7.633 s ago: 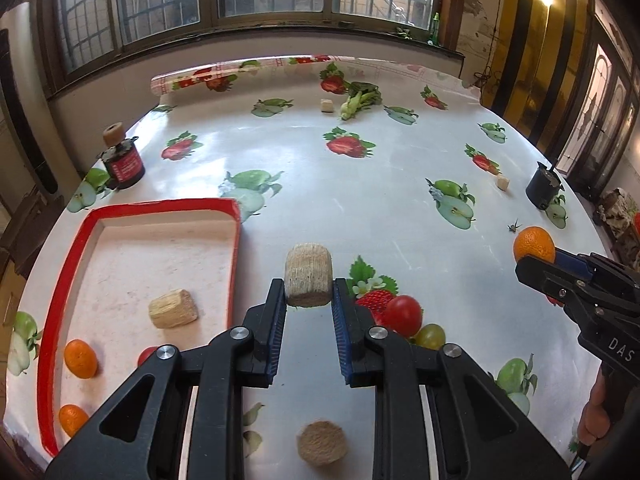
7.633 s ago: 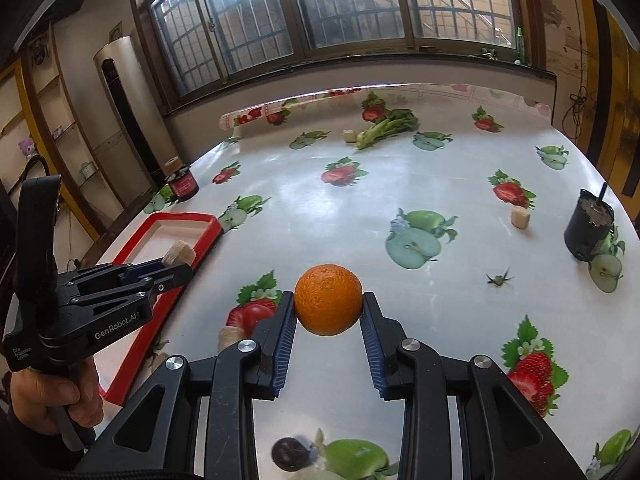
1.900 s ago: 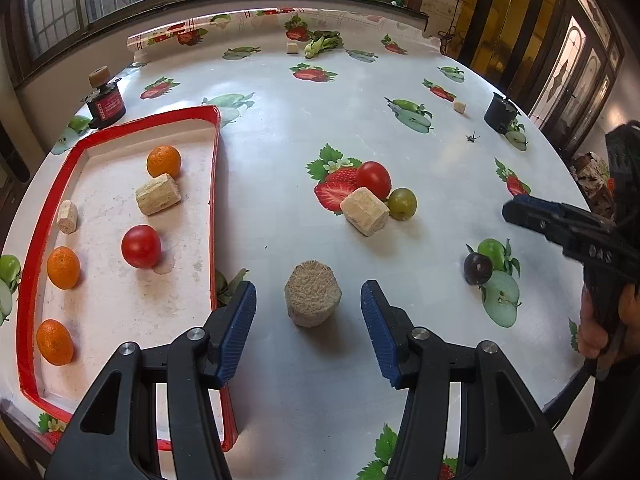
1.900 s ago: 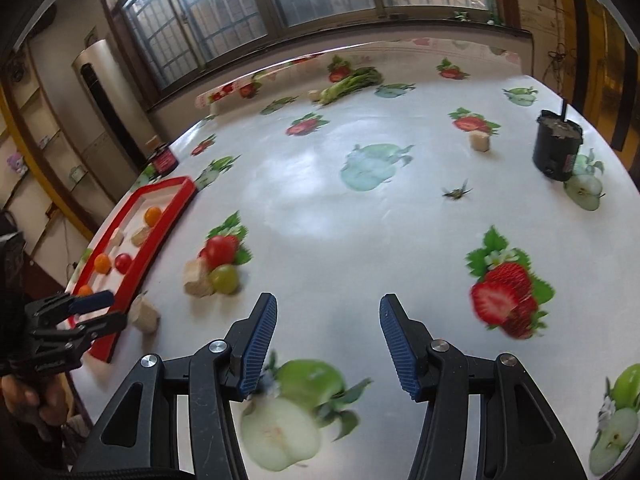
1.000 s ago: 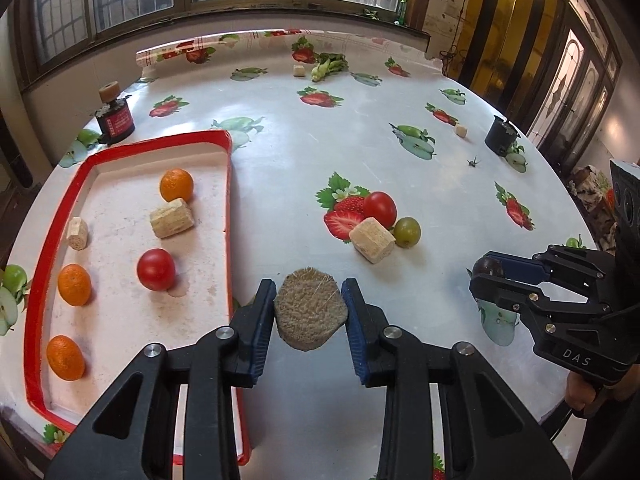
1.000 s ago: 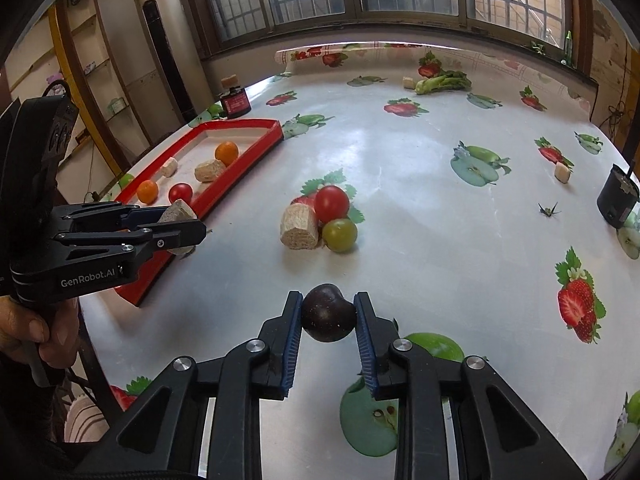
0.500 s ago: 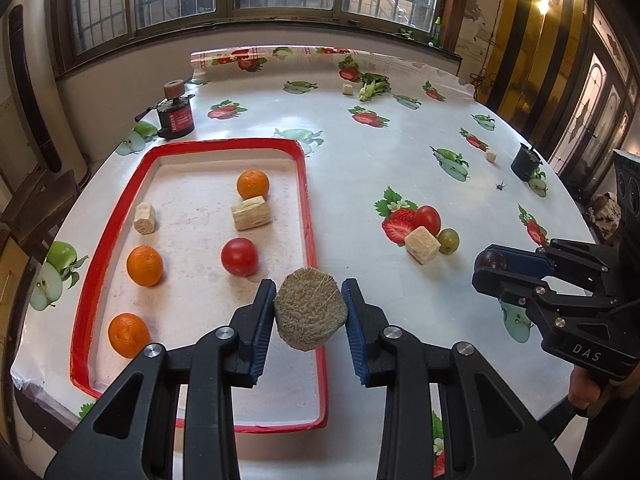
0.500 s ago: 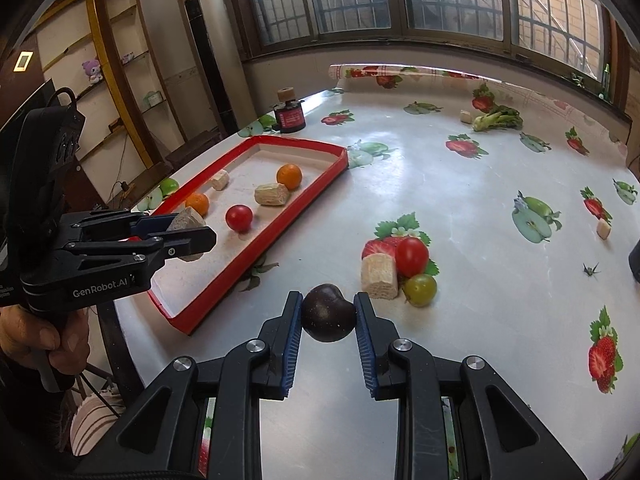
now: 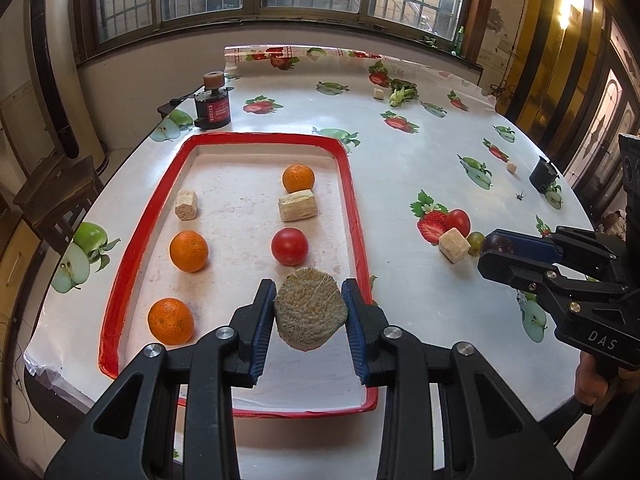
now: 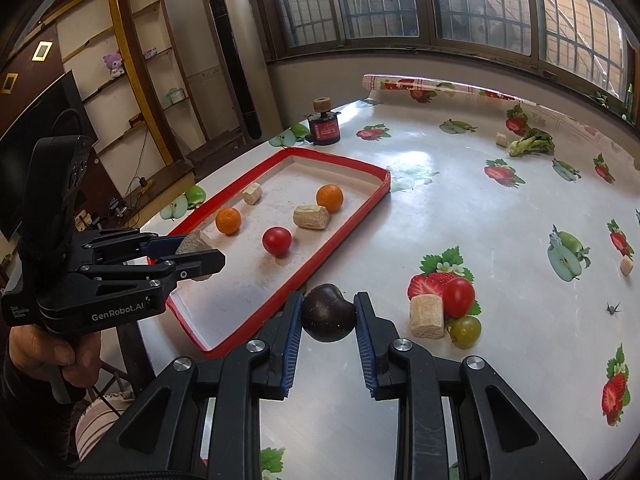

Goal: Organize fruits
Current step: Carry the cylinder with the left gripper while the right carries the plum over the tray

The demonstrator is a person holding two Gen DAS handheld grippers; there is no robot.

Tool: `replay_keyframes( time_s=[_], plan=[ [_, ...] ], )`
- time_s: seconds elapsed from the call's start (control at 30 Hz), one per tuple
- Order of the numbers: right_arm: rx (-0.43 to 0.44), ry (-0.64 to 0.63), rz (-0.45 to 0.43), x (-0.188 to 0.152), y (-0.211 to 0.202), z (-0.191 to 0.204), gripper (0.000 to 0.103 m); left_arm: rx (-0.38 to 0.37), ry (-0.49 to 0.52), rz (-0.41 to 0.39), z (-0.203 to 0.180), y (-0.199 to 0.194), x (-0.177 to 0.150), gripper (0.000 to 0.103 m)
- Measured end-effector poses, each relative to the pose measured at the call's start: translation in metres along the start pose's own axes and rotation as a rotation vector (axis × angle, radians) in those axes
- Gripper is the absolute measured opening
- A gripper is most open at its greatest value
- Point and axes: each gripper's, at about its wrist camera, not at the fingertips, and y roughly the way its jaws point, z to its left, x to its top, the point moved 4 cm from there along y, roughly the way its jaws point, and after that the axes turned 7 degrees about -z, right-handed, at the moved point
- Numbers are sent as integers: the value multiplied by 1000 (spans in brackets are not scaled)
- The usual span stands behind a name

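Two tools are each loaded. The left tool (image 9: 309,312) pinches a tan fibrous chunk (image 9: 310,311) between its blue pads, held above the near right part of the red-rimmed tray (image 9: 356,216). The right tool (image 10: 328,318) squeezes a dark plum (image 10: 329,312) above the worktop (image 10: 460,208), just off the tray's long side near its near corner.

Inside the tray lie three oranges (image 9: 189,251), one of them at the far end beside a pale cut block (image 9: 299,207), a red tomato (image 9: 289,245) near the middle, and a small tan piece (image 9: 186,205) by the tray's left rim.

On the worktop to the right of the tray, another pale block (image 10: 427,316), a red tomato (image 10: 458,297) and a green grape (image 10: 465,331) sit bunched together over a printed strawberry. A red-labelled black jar (image 9: 212,108) stands beyond the tray's far end, near the worktop's left edge. A leafy green vegetable (image 10: 532,142) lies toward the far edge.
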Motion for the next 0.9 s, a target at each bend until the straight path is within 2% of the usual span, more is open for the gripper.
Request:
replay_keyframes(
  time_s=[0.63,0.9],
  plan=[
    [58,-12,16,19,37,21,26,45,-80,21,40,3,-8,31],
    [72,5,15,33,50,20,26,47,-111,9,55,10,9,31]
  ],
)
